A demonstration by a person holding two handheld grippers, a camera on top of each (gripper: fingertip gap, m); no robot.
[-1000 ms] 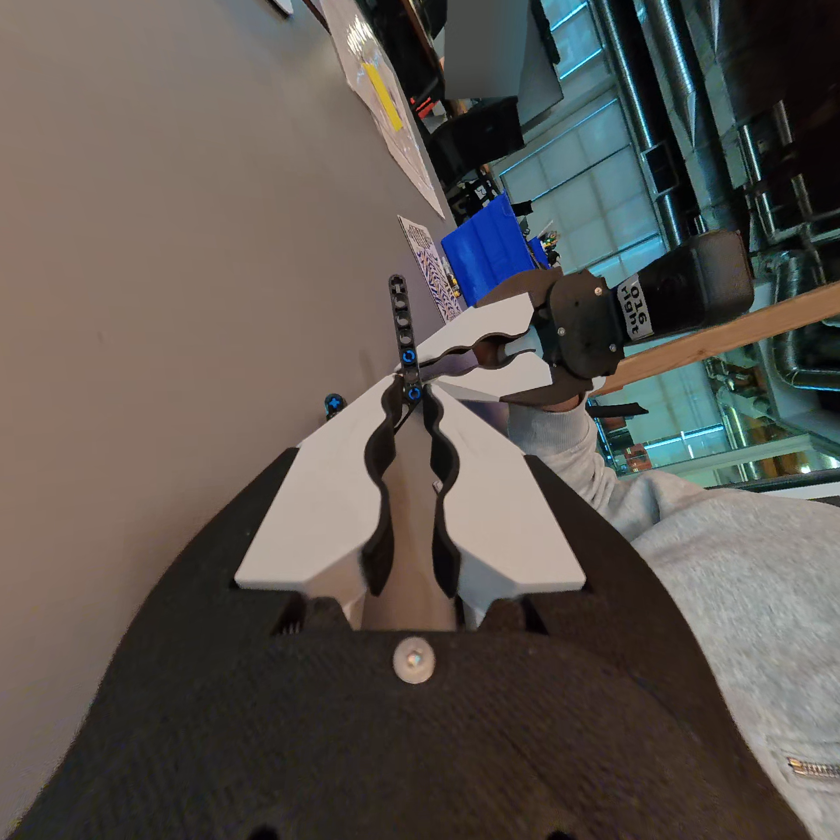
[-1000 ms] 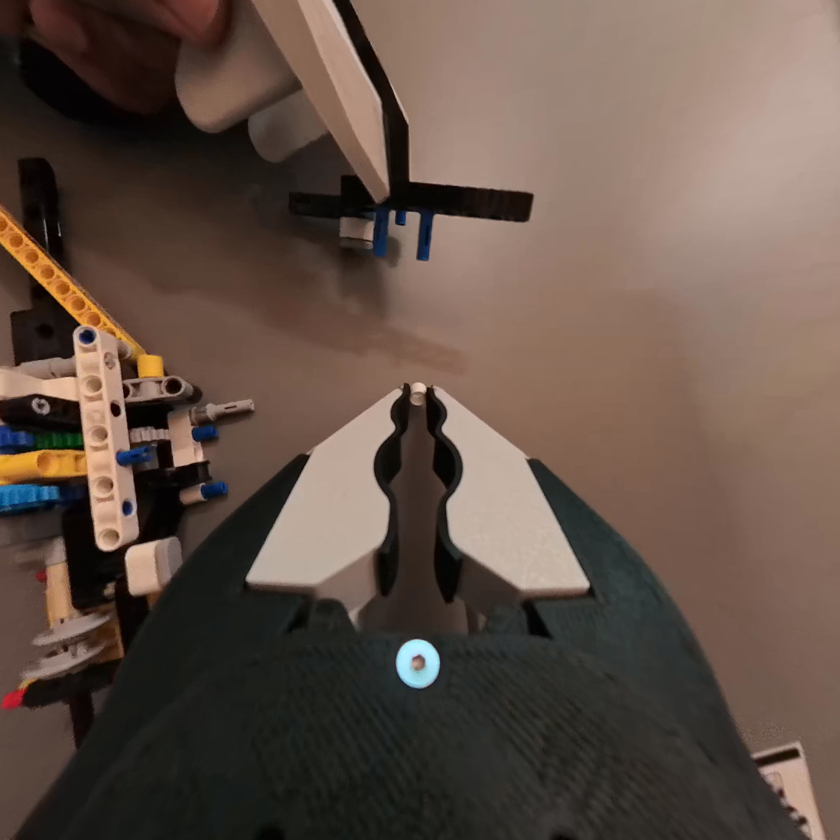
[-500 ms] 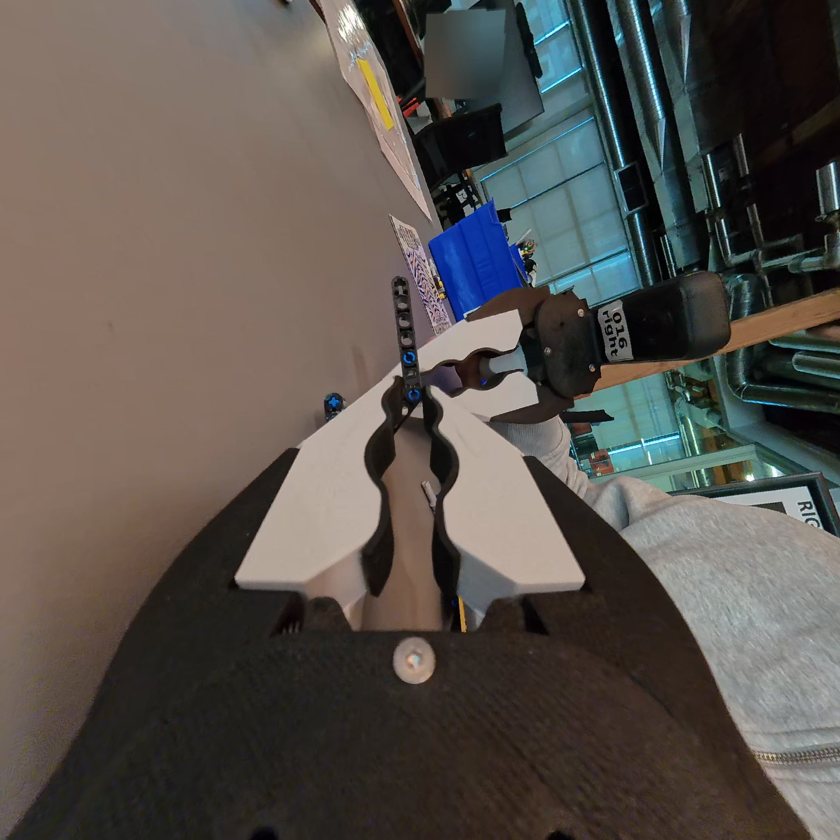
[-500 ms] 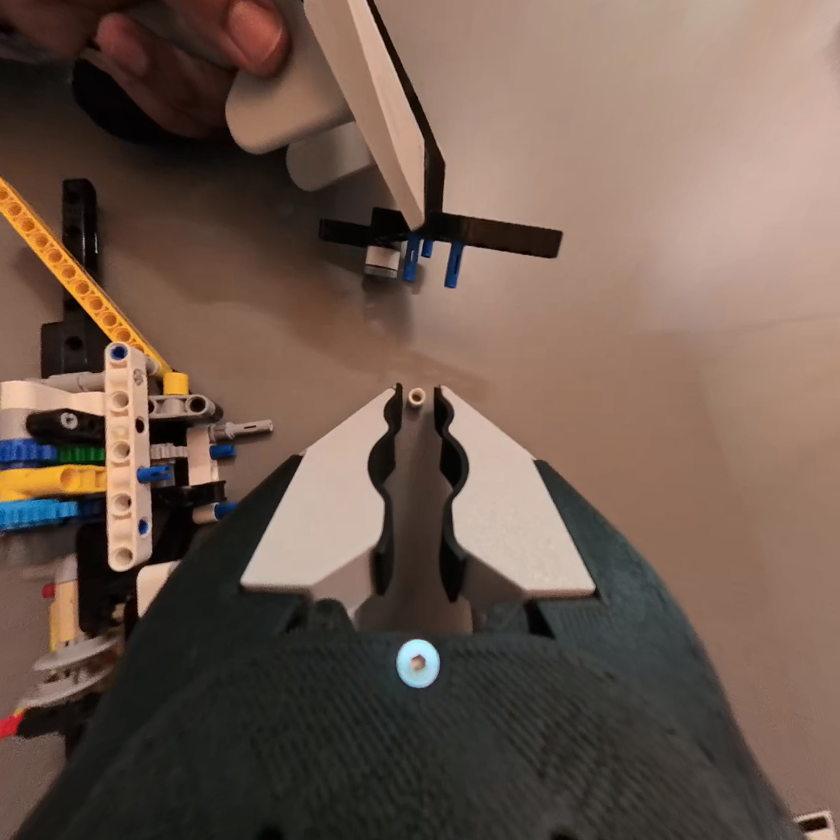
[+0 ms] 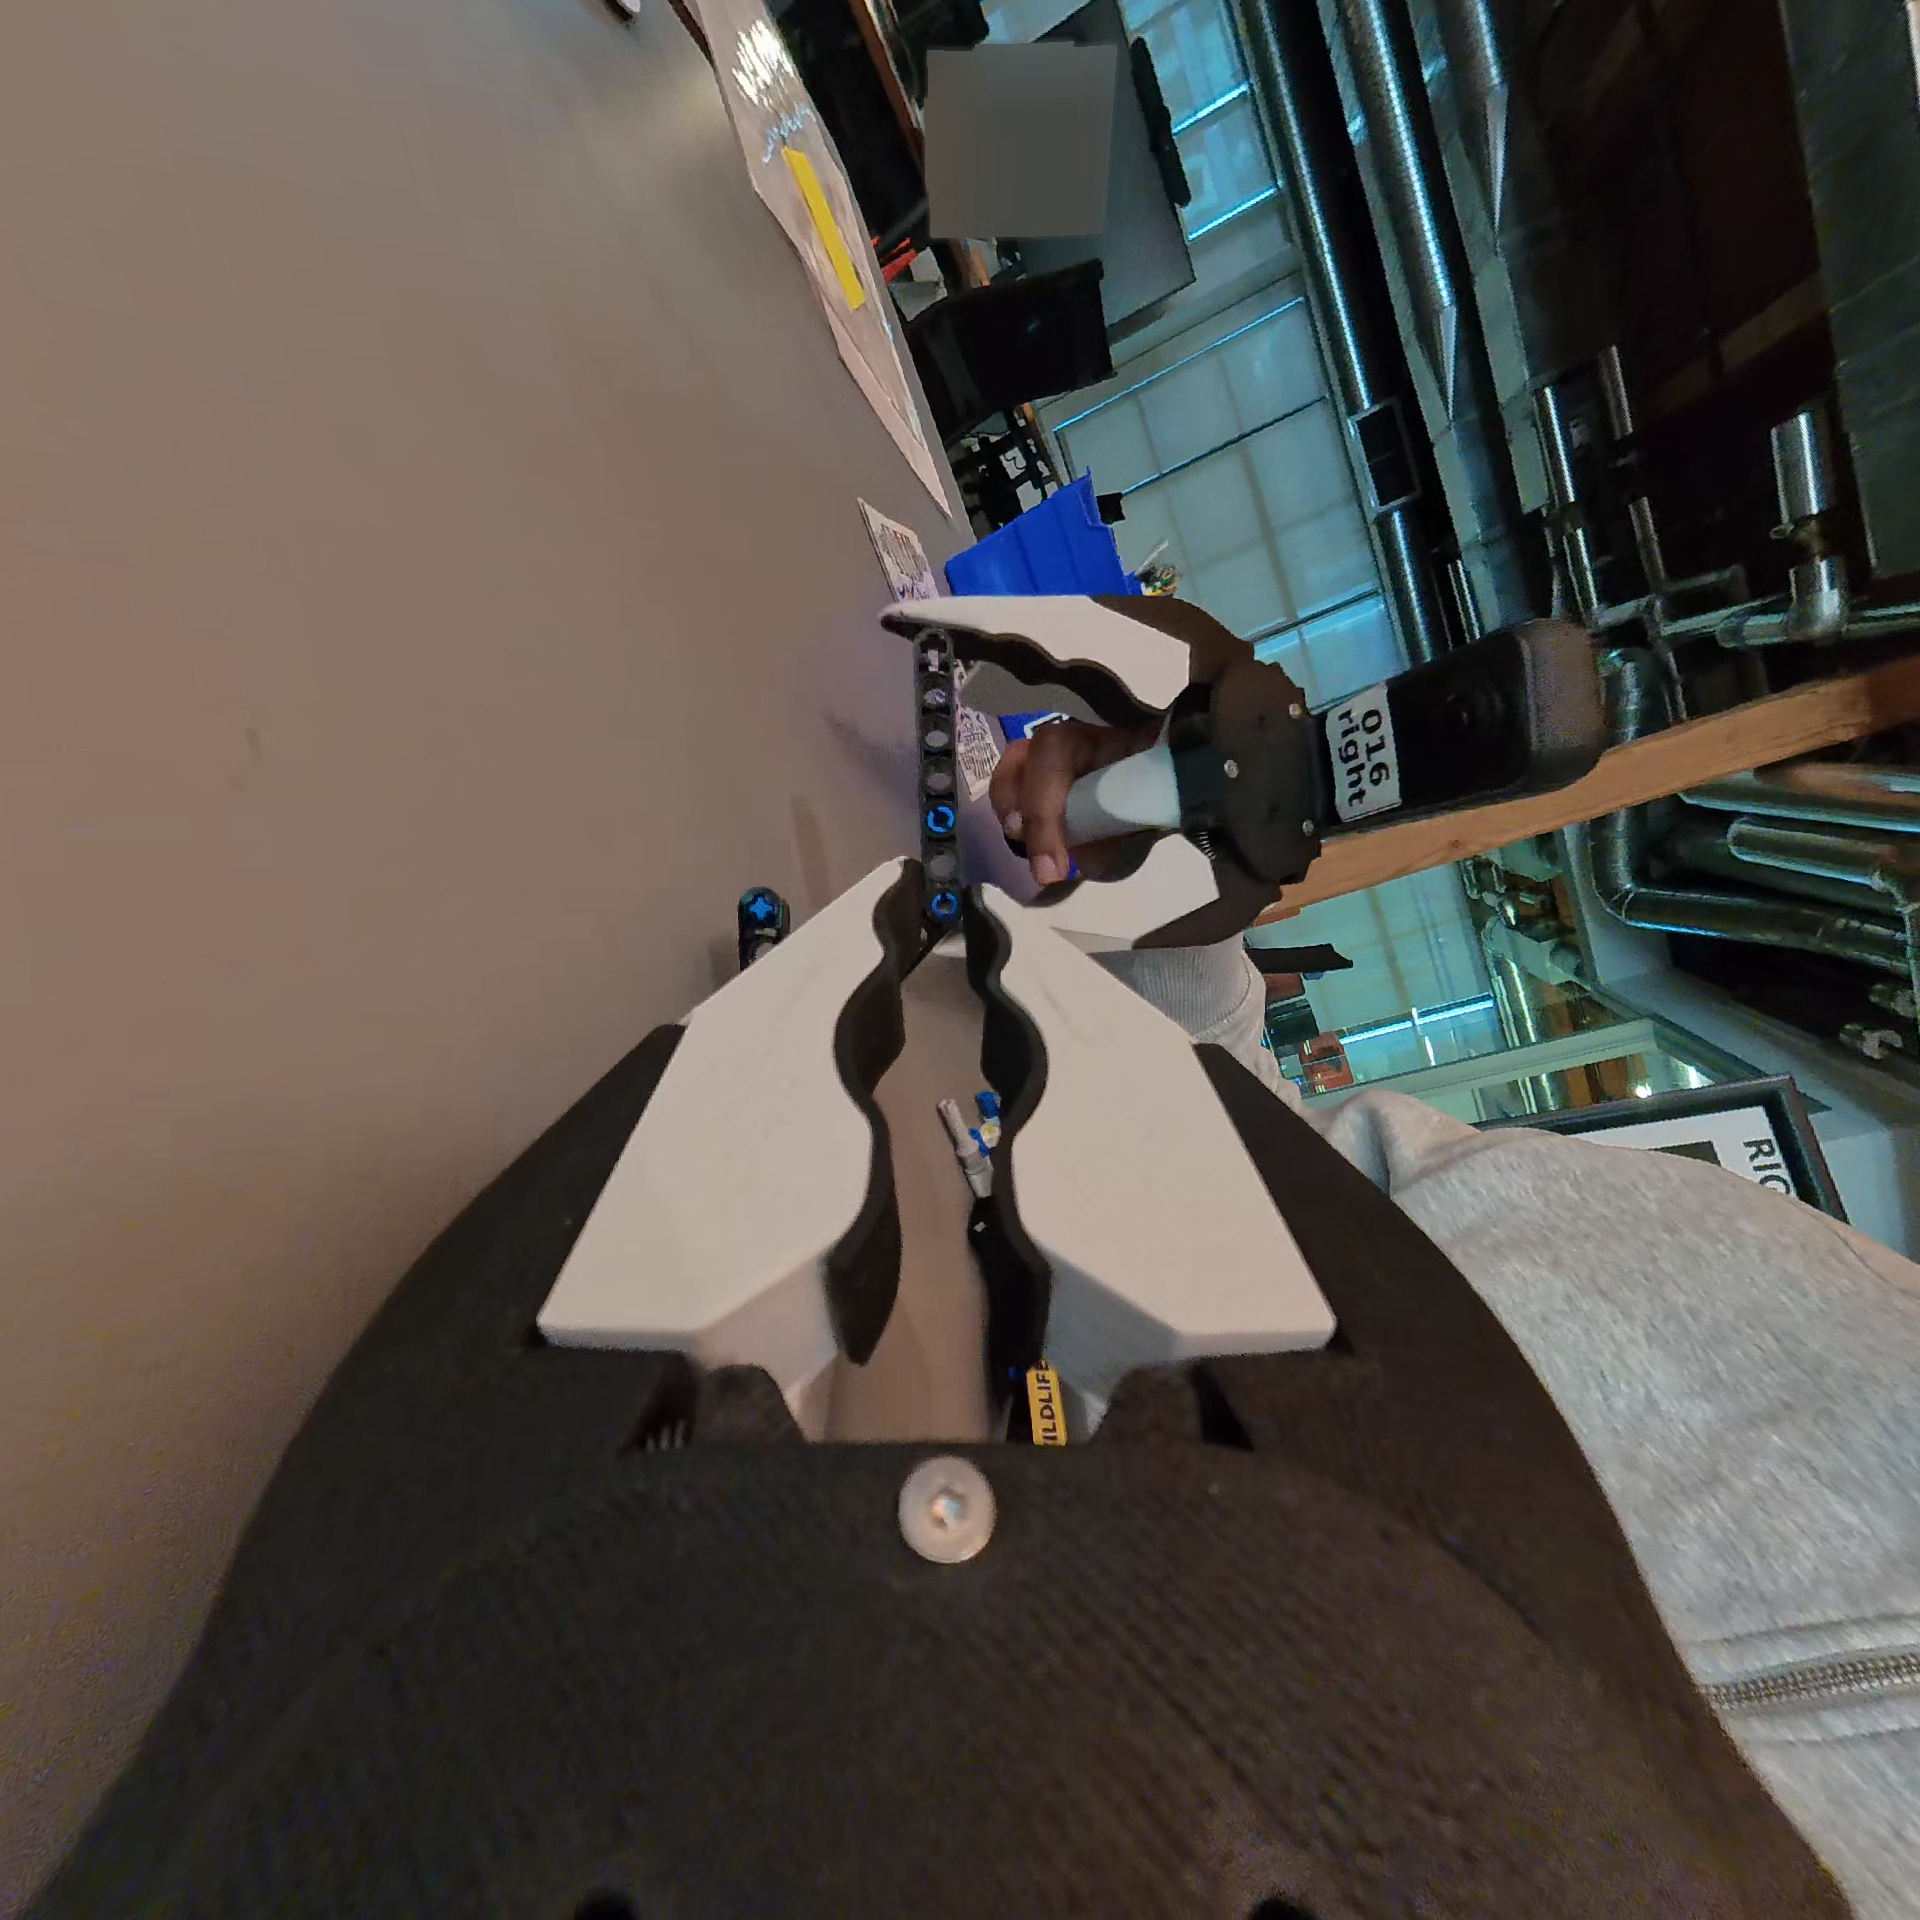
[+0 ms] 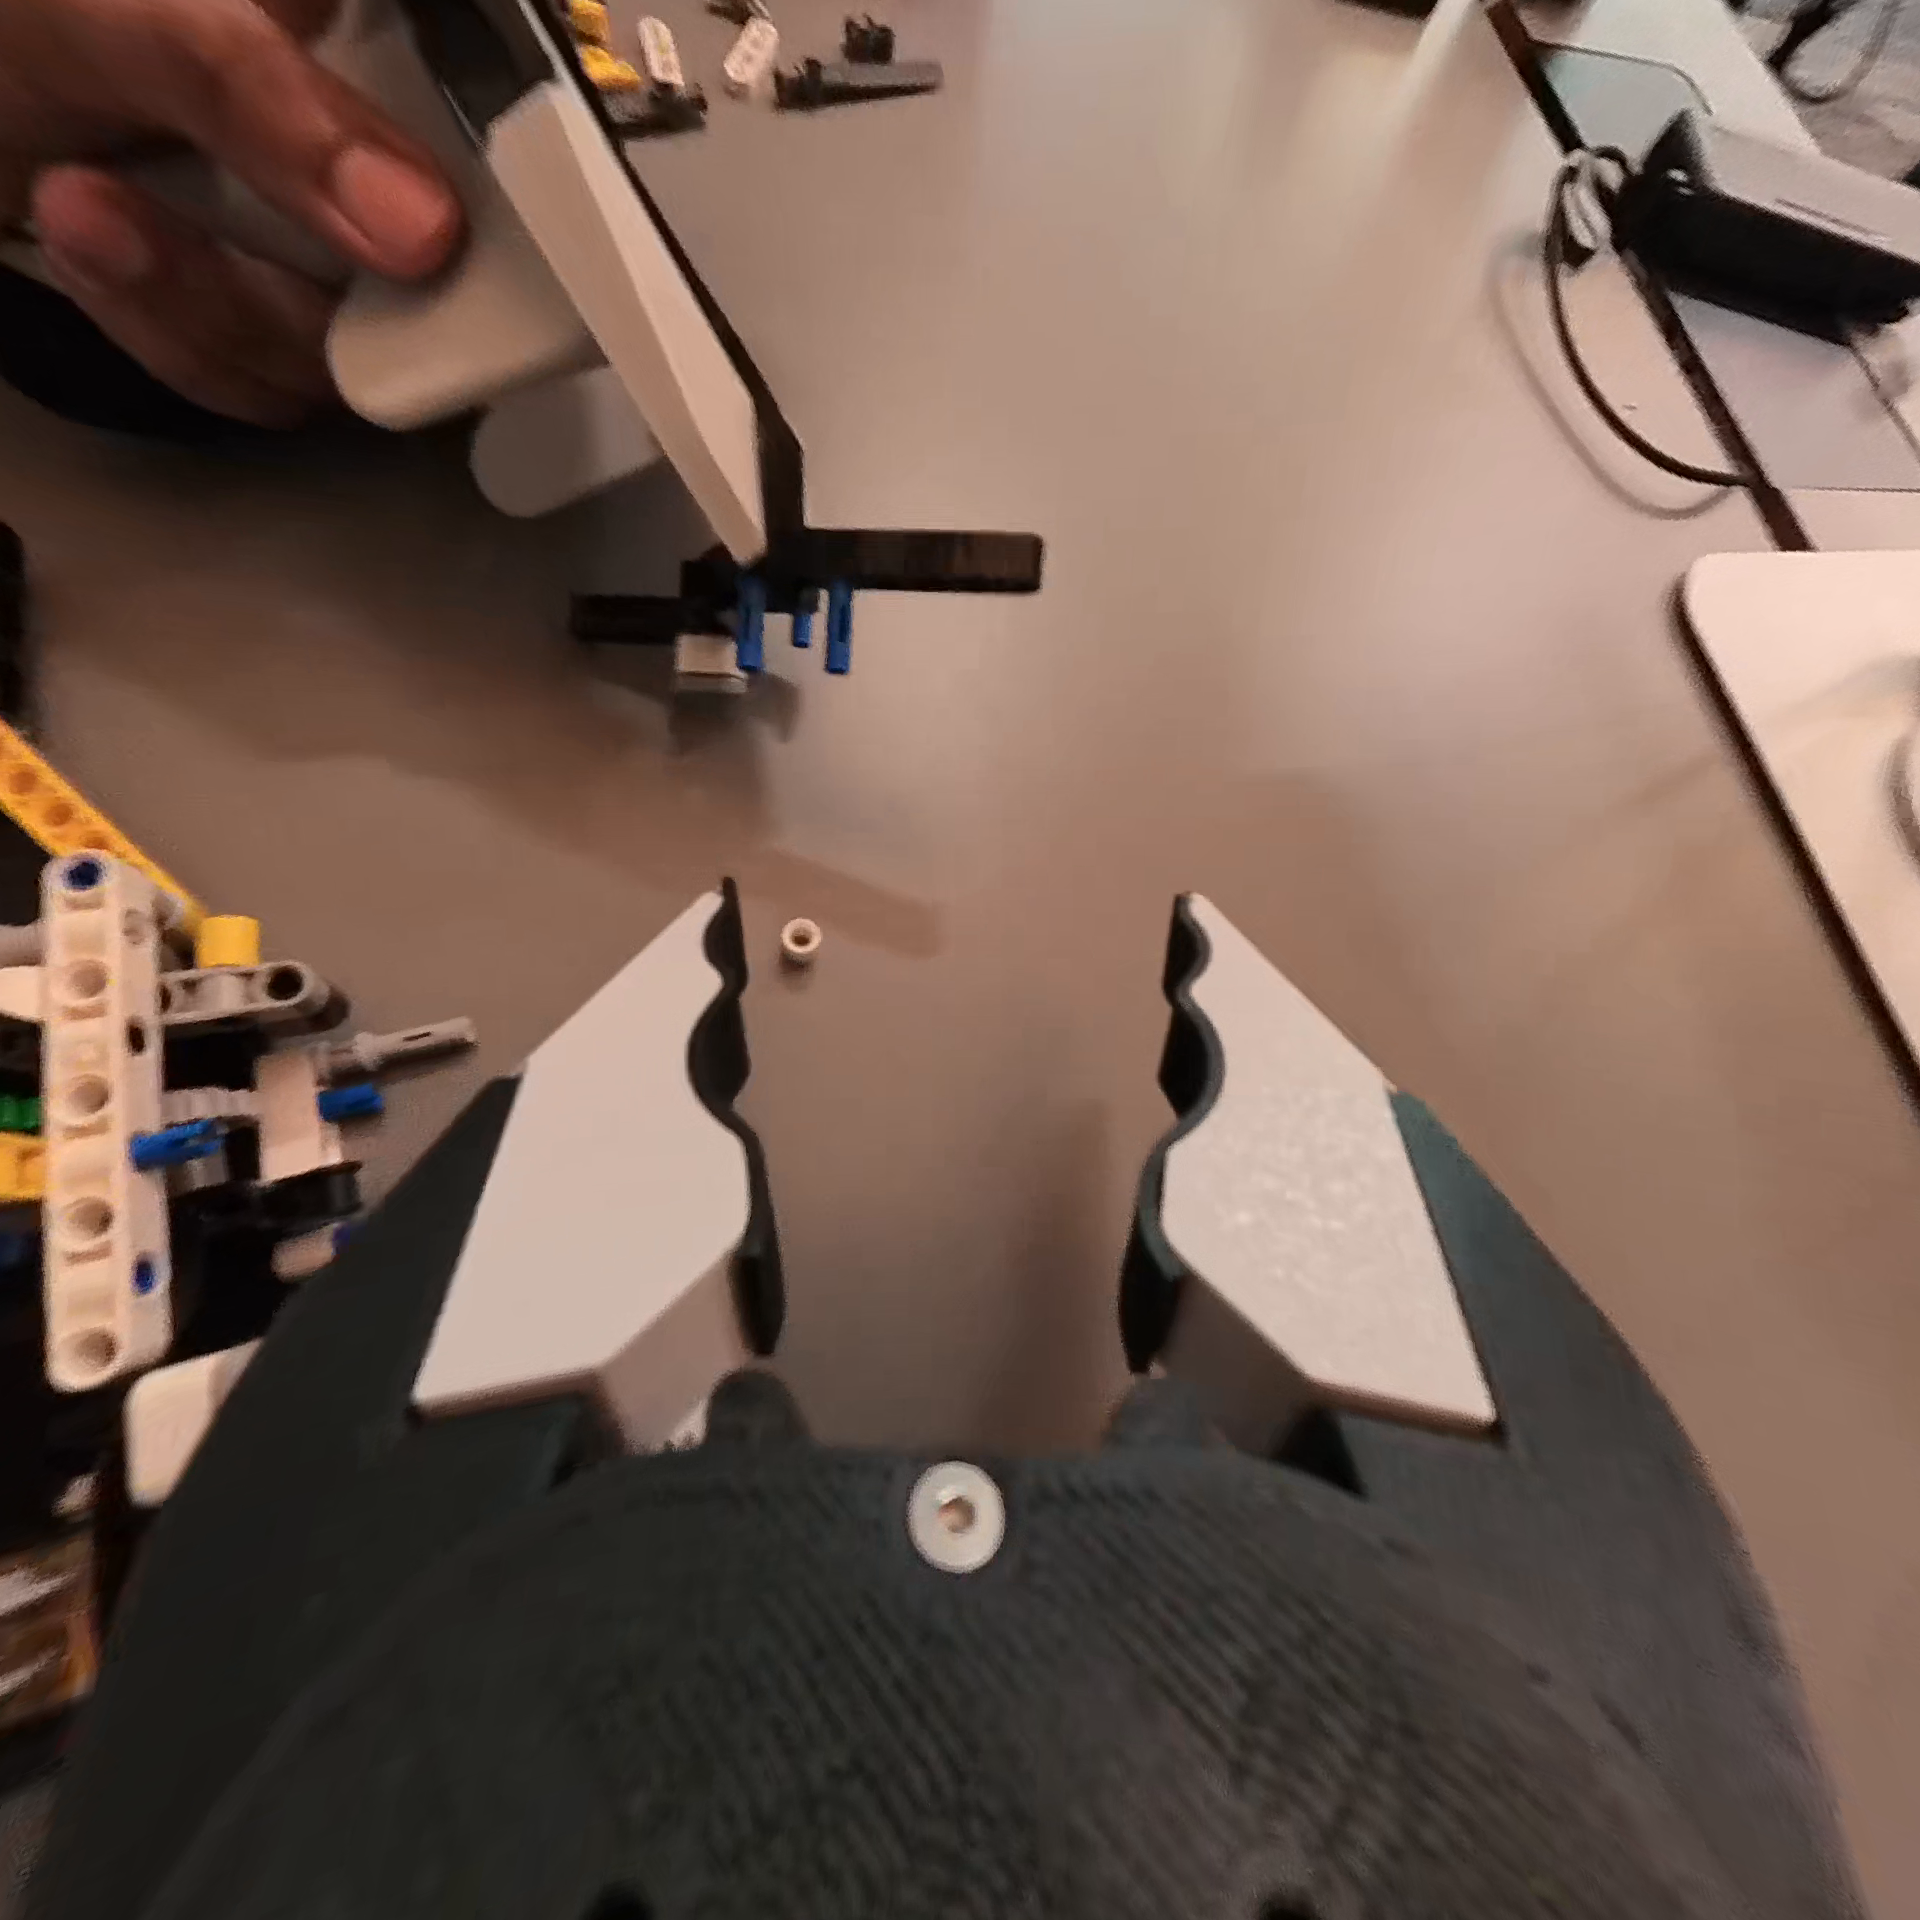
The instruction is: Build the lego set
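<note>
My left gripper (image 5: 940, 904) is shut on one end of a black holed beam (image 5: 935, 748) with blue pins in it. The right wrist view shows that beam (image 6: 935, 561) held just above the table, with its blue pins (image 6: 795, 623) and a grey piece (image 6: 710, 660) pointing toward me, and the left gripper's fingers (image 6: 717, 478) clamped on it. My right gripper (image 6: 956, 909) is wide open and empty. A small tan bush (image 6: 801, 938) lies on the table between its fingers, close to the left finger and not touched. In the left wrist view the right gripper (image 5: 977, 758) stands open beside the beam.
A partly built model (image 6: 156, 1091) with a yellow beam (image 6: 62, 821) lies at the left. Loose parts (image 6: 810, 62) lie at the far edge. A device with cables (image 6: 1745, 229) and a white board (image 6: 1818, 727) are at the right. A blue-topped piece (image 5: 762, 914) stands near the left gripper. Across from one pair of fingers to the other is roughly 6 cm.
My right gripper opened wide and let go of the tan bush, which now lies on the table. The left gripper keeps its hold on the black beam.
</note>
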